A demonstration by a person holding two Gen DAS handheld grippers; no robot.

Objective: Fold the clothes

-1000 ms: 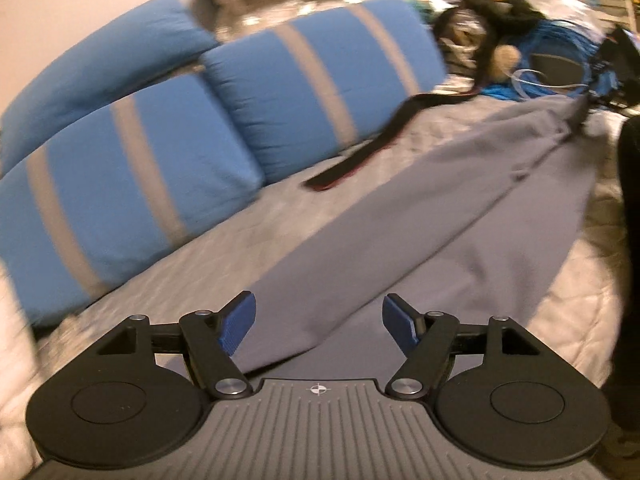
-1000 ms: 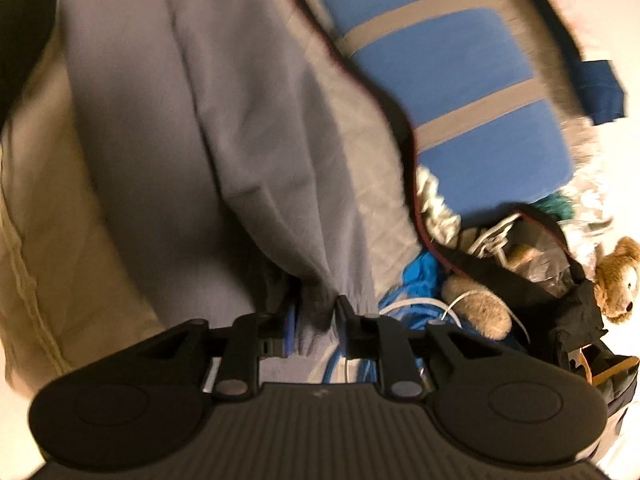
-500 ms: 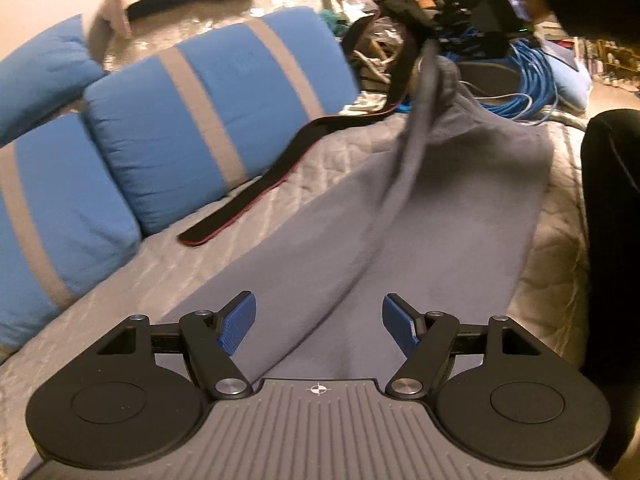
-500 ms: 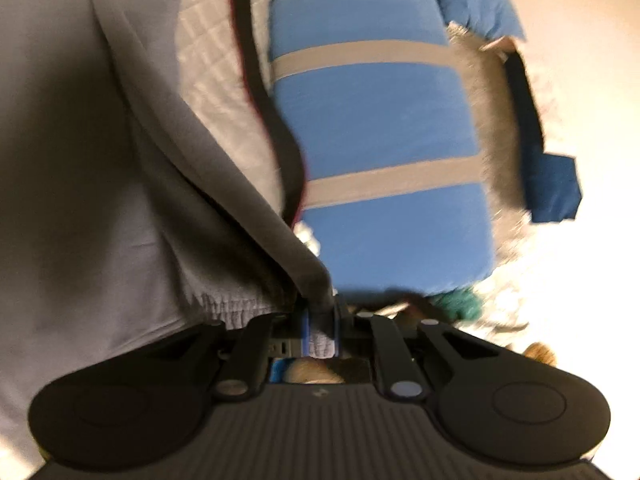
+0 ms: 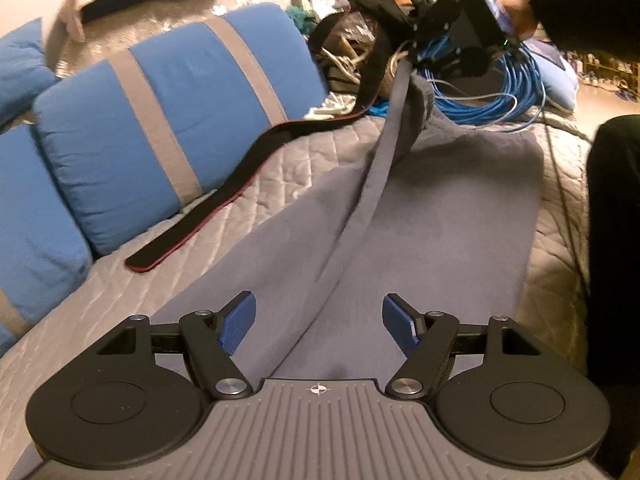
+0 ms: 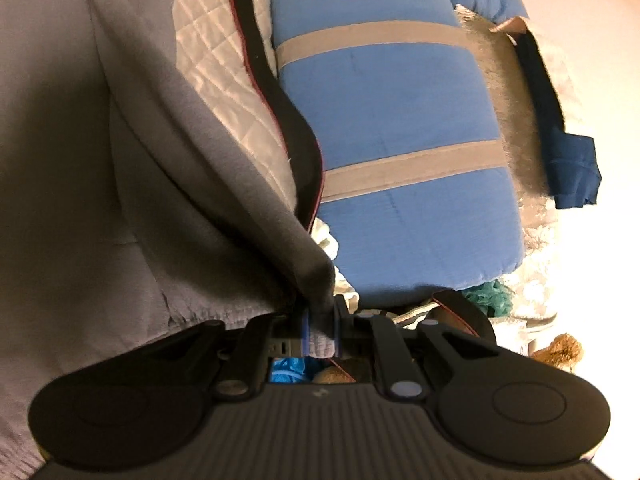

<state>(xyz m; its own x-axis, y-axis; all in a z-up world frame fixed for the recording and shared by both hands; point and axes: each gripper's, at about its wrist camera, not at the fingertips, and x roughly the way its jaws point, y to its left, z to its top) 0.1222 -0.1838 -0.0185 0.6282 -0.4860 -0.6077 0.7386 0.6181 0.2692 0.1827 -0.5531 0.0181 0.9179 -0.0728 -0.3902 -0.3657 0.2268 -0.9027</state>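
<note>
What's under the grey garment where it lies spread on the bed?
The grey garment lies on a quilted bedspread, visible around its edges. Whatever is beneath its middle is covered. The right gripper lifts one corner off the bed.

The grey fleece garment (image 5: 420,216) lies along the quilted beige bedspread (image 5: 280,168). Left of it lies a long black strap (image 5: 224,200) (beside the striped blue cushions (image 5: 168,120)). Coiled blue cable (image 5: 496,92) sits behind.

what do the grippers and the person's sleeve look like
Both grippers have black linkage arms with silver pivot screws, round black discs at either side and a ribbed grey body. The left gripper has ribbed blue pads and a small crosshair mark on its body. The right gripper shows blue pad edges. The sleeve is black.
</note>
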